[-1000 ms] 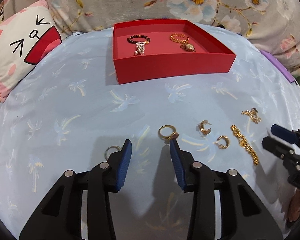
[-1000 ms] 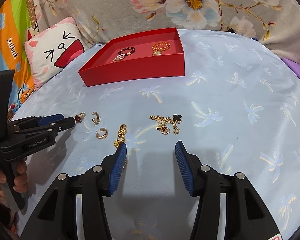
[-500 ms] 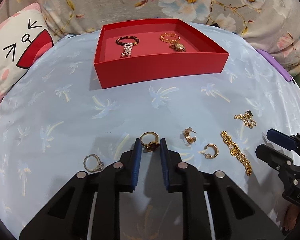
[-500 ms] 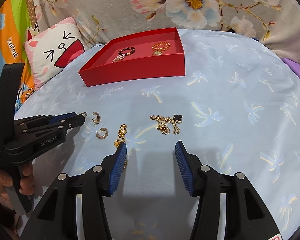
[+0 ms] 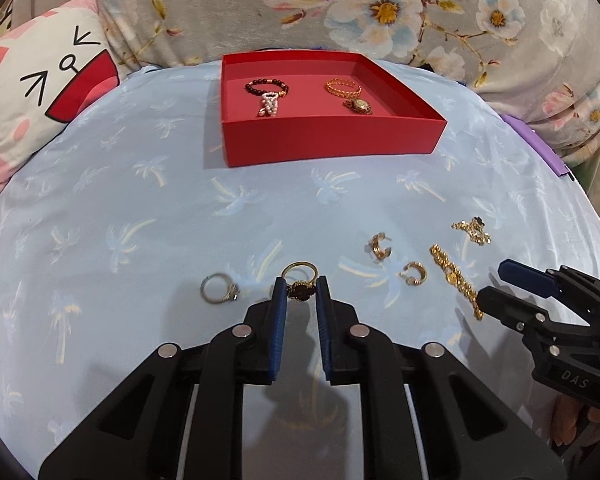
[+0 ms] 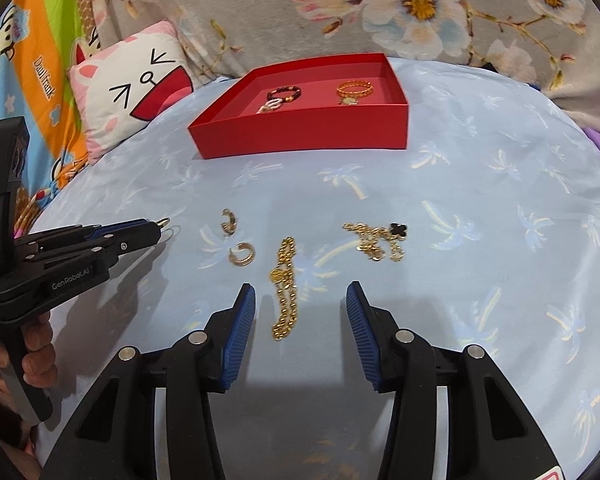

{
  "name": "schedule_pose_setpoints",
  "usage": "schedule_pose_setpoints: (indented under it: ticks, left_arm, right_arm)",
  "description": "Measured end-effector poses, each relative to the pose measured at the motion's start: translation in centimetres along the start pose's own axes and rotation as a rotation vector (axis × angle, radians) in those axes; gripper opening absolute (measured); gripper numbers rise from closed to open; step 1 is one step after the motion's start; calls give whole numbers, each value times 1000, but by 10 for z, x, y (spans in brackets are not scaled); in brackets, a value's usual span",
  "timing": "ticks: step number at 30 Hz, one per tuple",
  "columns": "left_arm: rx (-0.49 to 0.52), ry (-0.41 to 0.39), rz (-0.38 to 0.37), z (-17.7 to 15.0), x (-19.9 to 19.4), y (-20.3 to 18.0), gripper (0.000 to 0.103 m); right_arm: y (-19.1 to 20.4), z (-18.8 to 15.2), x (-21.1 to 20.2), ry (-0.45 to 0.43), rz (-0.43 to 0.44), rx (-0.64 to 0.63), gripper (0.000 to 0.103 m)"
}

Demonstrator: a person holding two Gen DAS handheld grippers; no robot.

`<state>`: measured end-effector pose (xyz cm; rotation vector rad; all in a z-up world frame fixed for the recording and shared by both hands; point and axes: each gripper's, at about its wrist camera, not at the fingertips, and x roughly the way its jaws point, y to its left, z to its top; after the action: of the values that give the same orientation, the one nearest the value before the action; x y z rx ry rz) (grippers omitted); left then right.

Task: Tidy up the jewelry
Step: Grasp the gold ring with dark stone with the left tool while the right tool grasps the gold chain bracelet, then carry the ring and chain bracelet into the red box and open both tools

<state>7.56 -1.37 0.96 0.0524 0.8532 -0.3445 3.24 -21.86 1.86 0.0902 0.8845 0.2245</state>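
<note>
My left gripper [image 5: 300, 289] is shut on a gold ring with a dark stone [image 5: 299, 280] on the blue cloth. A silver ring [image 5: 218, 293] lies just to its left. Two gold hoop earrings [image 5: 381, 245] [image 5: 413, 273], a gold chain bracelet [image 5: 456, 280] and a clover-charm bracelet [image 5: 472, 230] lie to the right. My right gripper [image 6: 300, 300] is open above the near end of the chain bracelet [image 6: 285, 285]. The red tray [image 5: 332, 142] at the back holds a beaded bracelet [image 5: 267, 94] and a gold bracelet [image 5: 346, 92].
A cat-face pillow [image 5: 40, 92] lies at the back left. A floral fabric [image 5: 380, 8] rises behind the tray. A purple edge [image 5: 540, 148] shows at the right side of the cloth. The hand holding the left gripper [image 6: 32, 364] shows in the right wrist view.
My left gripper moved right from the silver ring to the gold ring and closed its jaws on it. The right gripper moved forward over the chain bracelet, still open.
</note>
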Motion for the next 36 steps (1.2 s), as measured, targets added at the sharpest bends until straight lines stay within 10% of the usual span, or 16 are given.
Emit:
schedule_pose_setpoints:
  ticks: [22, 36]
  left_arm:
    - [-27, -1, -61, -17, 1, -1, 14]
    - [-48, -26, -102, -1, -17, 7, 14]
  right_arm:
    - [14, 12, 23, 57, -34, -38, 7]
    - [5, 33, -10, -19, 29, 14, 2]
